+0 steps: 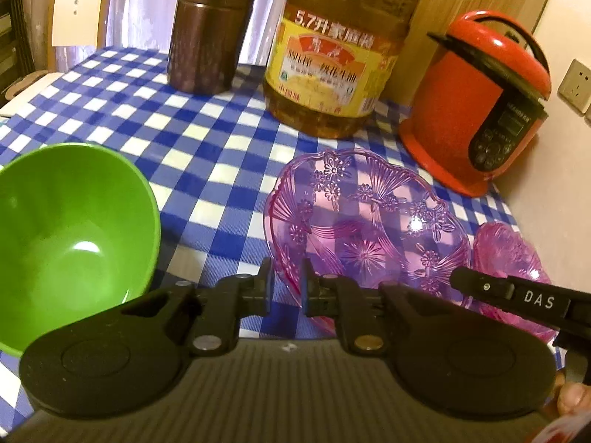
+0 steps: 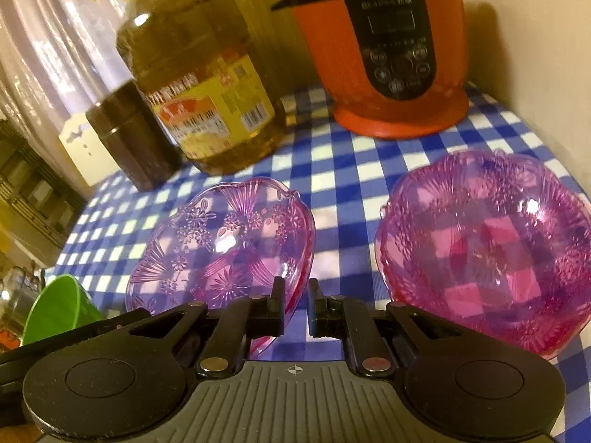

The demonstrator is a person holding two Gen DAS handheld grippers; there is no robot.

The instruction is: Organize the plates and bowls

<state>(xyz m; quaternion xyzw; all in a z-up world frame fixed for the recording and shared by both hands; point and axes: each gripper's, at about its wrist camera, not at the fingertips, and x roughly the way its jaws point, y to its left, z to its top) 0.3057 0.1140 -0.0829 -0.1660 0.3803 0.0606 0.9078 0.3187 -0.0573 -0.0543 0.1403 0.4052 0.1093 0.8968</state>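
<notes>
Stacking barely begun: your left gripper (image 1: 286,289) and right gripper (image 2: 295,308) both pinch the near rim of the purple plate (image 1: 369,221); pink bowl (image 2: 487,243) right of the fingers, green bowl (image 1: 70,229) left, both loose.

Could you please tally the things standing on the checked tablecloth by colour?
Purple, clear patterned plastic dishes: 2 (shallow purple plastic dish, deeper purple plastic bowl)
Green, round plastic bowl: 1
Red electric cooker: 1
Brown metal canister: 1
Yellow-labelled cooking oil jug: 1
Total: 6
</notes>
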